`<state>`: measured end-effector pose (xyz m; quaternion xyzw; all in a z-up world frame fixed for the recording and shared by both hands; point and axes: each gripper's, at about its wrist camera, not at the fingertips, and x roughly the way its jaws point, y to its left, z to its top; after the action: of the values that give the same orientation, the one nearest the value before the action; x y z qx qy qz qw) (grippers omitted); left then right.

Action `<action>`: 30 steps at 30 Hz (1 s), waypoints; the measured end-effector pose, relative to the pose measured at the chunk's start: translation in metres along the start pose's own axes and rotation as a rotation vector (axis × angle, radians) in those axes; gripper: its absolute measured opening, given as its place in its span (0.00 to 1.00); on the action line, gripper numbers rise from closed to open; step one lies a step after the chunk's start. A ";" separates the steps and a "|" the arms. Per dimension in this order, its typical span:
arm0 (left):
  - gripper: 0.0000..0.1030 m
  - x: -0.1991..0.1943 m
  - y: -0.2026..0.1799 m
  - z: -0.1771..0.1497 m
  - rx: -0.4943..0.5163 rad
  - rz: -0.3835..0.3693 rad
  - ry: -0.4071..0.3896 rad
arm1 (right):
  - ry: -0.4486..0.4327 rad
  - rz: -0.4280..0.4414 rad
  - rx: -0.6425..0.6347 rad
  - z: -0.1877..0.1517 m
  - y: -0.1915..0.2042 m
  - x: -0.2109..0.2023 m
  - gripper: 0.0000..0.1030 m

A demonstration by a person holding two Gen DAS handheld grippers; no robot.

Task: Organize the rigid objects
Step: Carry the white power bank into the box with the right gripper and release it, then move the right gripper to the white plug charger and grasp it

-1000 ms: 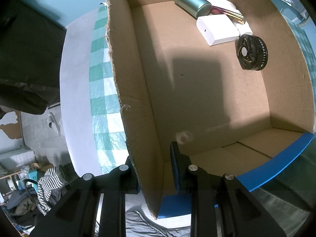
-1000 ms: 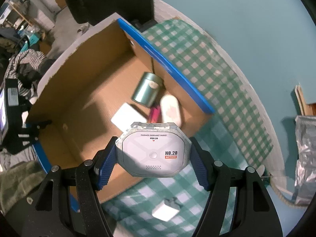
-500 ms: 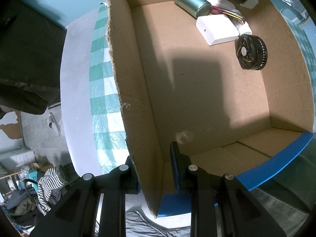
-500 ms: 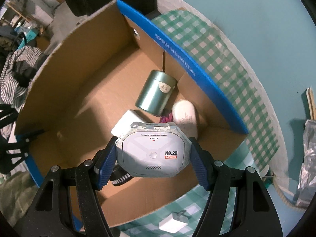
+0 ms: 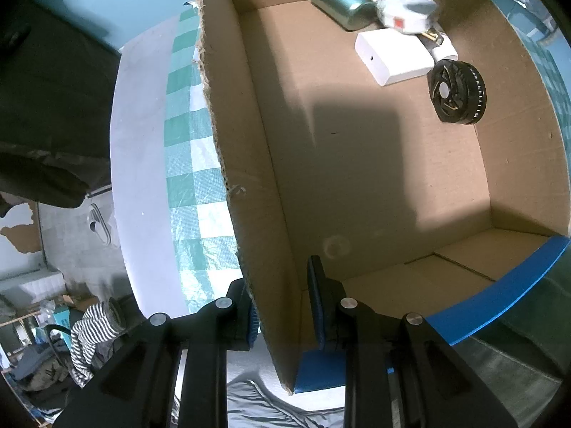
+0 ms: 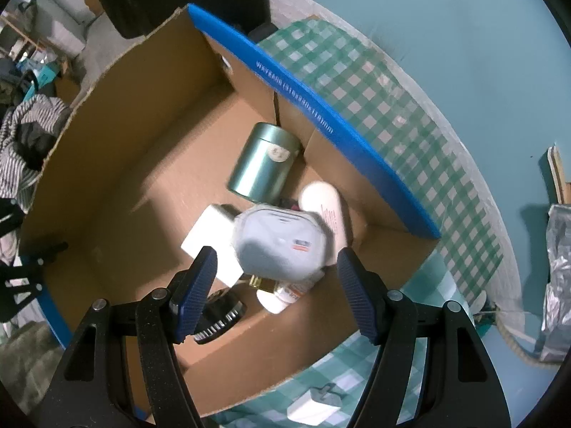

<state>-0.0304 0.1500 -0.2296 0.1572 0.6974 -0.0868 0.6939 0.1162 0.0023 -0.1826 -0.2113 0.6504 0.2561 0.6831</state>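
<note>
Left gripper (image 5: 282,306) clenched on cardboard box (image 5: 249,178) wall. Right gripper (image 6: 274,285) released, grey device (image 6: 280,242) blurred below, clear of pads. Box floor mostly free.

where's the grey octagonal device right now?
Free of the open right gripper, the grey octagonal device sits blurred in the cardboard box, over the white box beside the green tin.
</note>
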 end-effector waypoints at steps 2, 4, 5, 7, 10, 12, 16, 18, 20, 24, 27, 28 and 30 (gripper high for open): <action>0.23 0.000 -0.002 0.000 0.001 -0.001 -0.001 | -0.006 0.004 0.002 0.001 0.000 -0.004 0.69; 0.23 -0.001 -0.003 0.000 0.004 0.001 -0.003 | -0.010 0.008 0.003 0.001 0.001 -0.009 0.69; 0.23 -0.002 -0.003 0.001 0.005 0.000 -0.003 | -0.016 0.008 0.002 0.001 0.002 -0.012 0.69; 0.23 -0.001 -0.003 0.001 0.005 0.001 -0.002 | -0.023 0.010 0.000 0.000 0.002 -0.016 0.69; 0.23 -0.001 -0.005 0.001 0.008 0.002 -0.001 | -0.037 0.014 0.007 -0.003 0.003 -0.024 0.70; 0.23 -0.002 -0.006 0.001 0.009 0.001 -0.001 | -0.044 0.016 0.013 -0.006 0.003 -0.029 0.70; 0.23 -0.002 -0.007 0.002 0.013 0.002 0.001 | -0.056 0.013 0.027 -0.012 0.001 -0.037 0.70; 0.23 -0.002 -0.008 0.003 0.016 0.001 0.000 | -0.065 0.010 0.039 -0.016 -0.002 -0.043 0.70; 0.23 -0.003 -0.009 0.004 0.020 0.000 -0.001 | -0.070 0.009 0.051 -0.022 -0.003 -0.047 0.70; 0.23 -0.003 -0.011 0.005 0.025 -0.001 -0.002 | -0.079 0.006 0.075 -0.034 -0.009 -0.056 0.70; 0.23 -0.005 -0.013 0.005 0.028 -0.002 -0.005 | -0.082 0.007 0.102 -0.045 -0.014 -0.060 0.70; 0.23 -0.005 -0.013 0.005 0.029 -0.002 -0.006 | -0.083 0.007 0.110 -0.048 -0.016 -0.061 0.70; 0.23 -0.006 -0.013 0.004 0.029 -0.002 -0.008 | -0.080 0.005 0.132 -0.057 -0.021 -0.062 0.70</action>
<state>-0.0310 0.1355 -0.2251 0.1661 0.6933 -0.0983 0.6944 0.0837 -0.0539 -0.1255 -0.1539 0.6386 0.2224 0.7204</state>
